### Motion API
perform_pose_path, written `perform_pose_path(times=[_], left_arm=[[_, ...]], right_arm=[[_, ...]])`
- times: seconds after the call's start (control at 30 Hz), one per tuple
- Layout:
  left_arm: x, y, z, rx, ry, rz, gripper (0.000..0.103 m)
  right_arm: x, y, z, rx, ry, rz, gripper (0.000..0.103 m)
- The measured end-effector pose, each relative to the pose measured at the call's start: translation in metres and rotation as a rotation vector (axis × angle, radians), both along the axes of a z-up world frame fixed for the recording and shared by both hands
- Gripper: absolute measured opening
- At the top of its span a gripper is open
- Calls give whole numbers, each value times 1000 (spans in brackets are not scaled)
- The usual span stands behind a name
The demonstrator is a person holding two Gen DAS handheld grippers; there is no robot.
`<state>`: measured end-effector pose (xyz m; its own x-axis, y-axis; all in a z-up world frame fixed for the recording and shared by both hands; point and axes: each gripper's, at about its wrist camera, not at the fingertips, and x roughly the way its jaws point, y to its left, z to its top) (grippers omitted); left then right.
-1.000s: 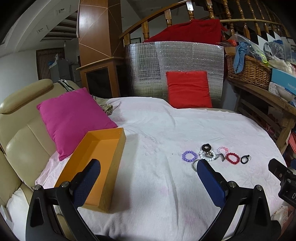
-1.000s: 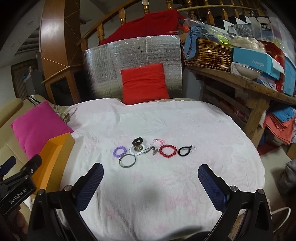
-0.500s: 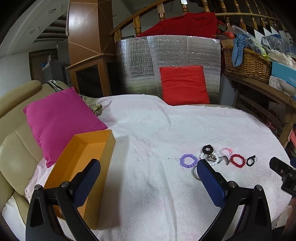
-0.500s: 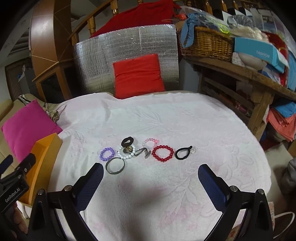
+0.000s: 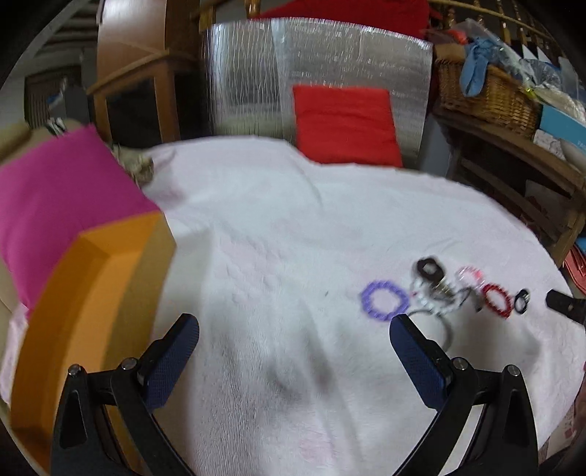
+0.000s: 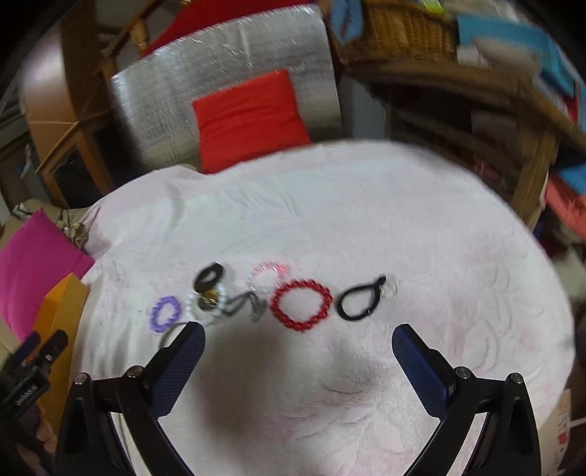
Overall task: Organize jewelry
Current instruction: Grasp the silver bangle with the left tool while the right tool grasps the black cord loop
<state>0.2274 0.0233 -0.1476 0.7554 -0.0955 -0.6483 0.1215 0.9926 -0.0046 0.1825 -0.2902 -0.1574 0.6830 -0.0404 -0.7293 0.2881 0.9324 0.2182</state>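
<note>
A lived-in home is shown. A cream sofa point(image 5: 11, 135) with a pink cushion point(image 5: 62, 205), a wooden stair railing point(image 5: 487, 14) and a cluttered wooden shelf point(image 6: 476, 95) bearing a wicker basket point(image 5: 487, 91) can be seen.

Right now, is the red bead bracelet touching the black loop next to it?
Apart. In the right wrist view, white cloth shows plainly between the red bead bracelet and the black loop.
</note>
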Motion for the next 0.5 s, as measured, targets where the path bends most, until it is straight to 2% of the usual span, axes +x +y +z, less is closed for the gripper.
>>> perform_pose_path(times=[0.07, 0.17, 0.27, 0.33, 0.5], left_arm=[[8, 3, -9, -12, 53, -1, 103], [11, -7, -11, -29, 39, -43, 103], [12, -27, -18, -32, 84, -136, 103], [11, -40, -22, -36, 105, -177, 103], [14, -69, -32, -43, 143, -243, 103]], right_arm=[[7, -13, -7, 58, 17, -6, 103], [13, -36, -14, 149, 34, -42, 98], [15, -57, -21, 228, 50, -79, 91], [17, -69, -28, 279, 60, -101, 80], [26, -89, -41, 348, 96, -154, 63]])
